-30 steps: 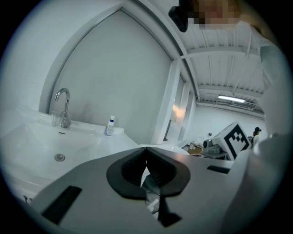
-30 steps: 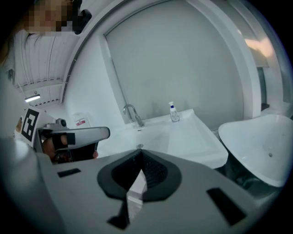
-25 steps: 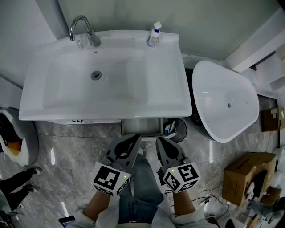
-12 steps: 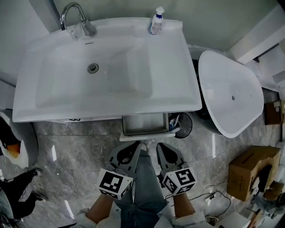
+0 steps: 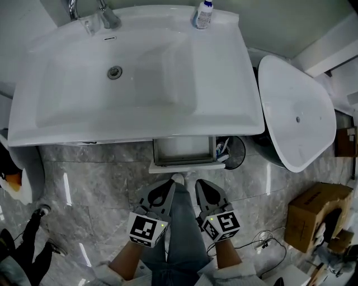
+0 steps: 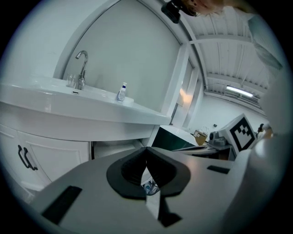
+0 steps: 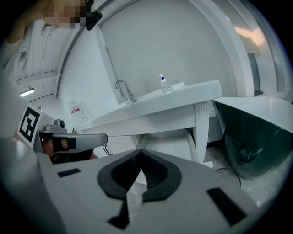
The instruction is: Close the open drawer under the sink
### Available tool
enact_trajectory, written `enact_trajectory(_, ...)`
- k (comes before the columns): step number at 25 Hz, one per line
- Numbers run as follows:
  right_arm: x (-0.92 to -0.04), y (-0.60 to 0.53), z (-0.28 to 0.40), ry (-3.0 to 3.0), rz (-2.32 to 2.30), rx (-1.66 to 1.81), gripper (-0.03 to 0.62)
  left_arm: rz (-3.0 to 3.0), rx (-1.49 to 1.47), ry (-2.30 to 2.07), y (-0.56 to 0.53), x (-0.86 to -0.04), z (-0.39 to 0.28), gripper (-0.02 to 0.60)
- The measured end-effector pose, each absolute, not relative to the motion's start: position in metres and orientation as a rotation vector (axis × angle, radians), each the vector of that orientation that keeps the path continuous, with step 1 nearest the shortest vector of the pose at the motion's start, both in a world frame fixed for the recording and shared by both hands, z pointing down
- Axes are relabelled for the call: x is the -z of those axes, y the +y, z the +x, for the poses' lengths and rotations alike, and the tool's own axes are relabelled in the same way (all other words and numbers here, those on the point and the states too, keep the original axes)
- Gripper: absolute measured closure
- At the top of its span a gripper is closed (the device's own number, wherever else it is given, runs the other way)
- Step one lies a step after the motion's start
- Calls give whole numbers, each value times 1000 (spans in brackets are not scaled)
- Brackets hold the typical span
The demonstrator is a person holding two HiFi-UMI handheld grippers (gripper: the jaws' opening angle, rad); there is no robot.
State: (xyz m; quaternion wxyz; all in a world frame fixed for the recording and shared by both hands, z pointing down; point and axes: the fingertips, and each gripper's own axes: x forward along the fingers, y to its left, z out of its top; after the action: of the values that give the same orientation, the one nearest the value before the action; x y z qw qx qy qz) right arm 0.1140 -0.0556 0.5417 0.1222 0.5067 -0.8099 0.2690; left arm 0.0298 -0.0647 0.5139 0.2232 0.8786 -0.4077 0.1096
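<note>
Both grippers low over the person's jeans [image 5: 182, 234], side by side, tips aimed at the cabinet. Left gripper [image 5: 168, 186]: jaws pressed together at the tips, nothing held; its own view [image 6: 146, 152] shows the same, only floor in the slot behind the tips. Right gripper [image 5: 201, 186]: jaws also together and empty, confirmed in its own view [image 7: 139, 153]. Neither touches the drawer. A strip of bare grey marble floor [image 5: 100, 184] lies between the tips and the drawer front. The drawer [image 5: 182, 149] stands pulled out from under the sink's front edge, right of the middle, opening toward the person. Its front panel's long axis runs left-right, parallel to that edge, and it sits straight ahead of both grippers. Its inside looks pale; contents cannot be told. A dark round bin [image 5: 235, 152] sits just beside the drawer's right side; to the left is closed cabinet front with a dark handle [image 6: 25, 157]. Above is the white sink [image 5: 235, 111], with the faucet [image 5: 106, 17] at its far left corner and a small pump bottle [image 5: 204, 14] on the far edge. A white oval fixture [image 5: 296, 111] stands right of the sink, with a cardboard box [image 5: 310, 215] nearer on the floor at right.
</note>
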Motion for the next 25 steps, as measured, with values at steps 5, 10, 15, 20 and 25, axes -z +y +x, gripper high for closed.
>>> enact_trajectory(5, -564, -52, 114, -2400, 1465, -748, 583, 2435, -332, -1140, -60, -541, 31, 565)
enact_trajectory(10, -591, -54, 117, -2376, 1483, -716, 585, 2425, -379, -1130, -57, -570, 29, 565)
enact_trajectory(15, -622, -52, 125, -2292, 1496, -711, 585, 2421, -437, -1133, -53, -597, 21, 565)
enact_trajectory(20, -642, -55, 133, -2232, 1549, -657, 585, 2455, -503, -1114, -51, -618, 29, 565)
enact_trajectory(25, -651, -58, 129, -2226, 1543, -624, 585, 2459, -526, -1118, -56, -632, 35, 565)
